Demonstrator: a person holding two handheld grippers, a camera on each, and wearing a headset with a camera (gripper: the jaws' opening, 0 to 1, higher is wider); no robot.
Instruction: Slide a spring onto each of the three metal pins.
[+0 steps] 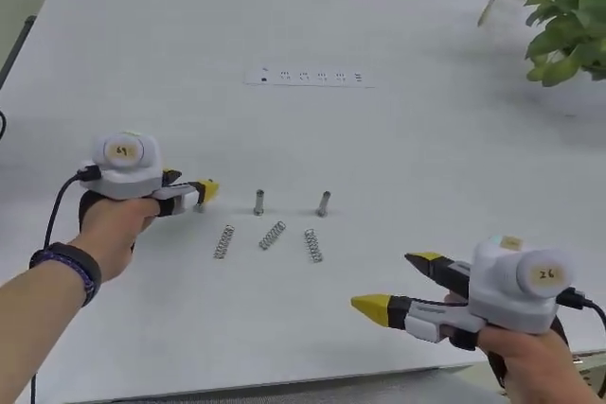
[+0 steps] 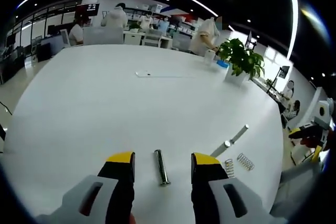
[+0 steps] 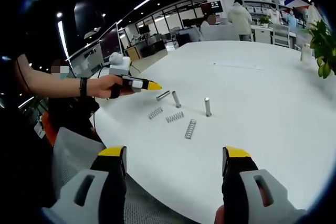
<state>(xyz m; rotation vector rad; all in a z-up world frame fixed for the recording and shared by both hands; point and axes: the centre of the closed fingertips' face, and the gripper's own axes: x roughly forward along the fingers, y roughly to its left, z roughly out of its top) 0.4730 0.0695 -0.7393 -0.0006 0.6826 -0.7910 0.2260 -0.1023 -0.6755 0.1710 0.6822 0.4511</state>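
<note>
On the table (image 1: 454,139), three springs (image 1: 272,235) lie near two pins (image 1: 258,202); power strip (image 1: 311,77) and plant (image 1: 563,7) are well apart. Left gripper view: left gripper (image 2: 163,158) open, a third pin (image 2: 161,167) between its jaws. Right gripper view: right gripper (image 3: 174,153) open, empty — table edge close.

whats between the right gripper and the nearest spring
Bare table lies between the right gripper and the nearest spring; the head view shows it.

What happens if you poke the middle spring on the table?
The middle spring lies on its side on the smooth table, so it would probably roll. Its thin open coils likely squash when squeezed, and it looks light.
</note>
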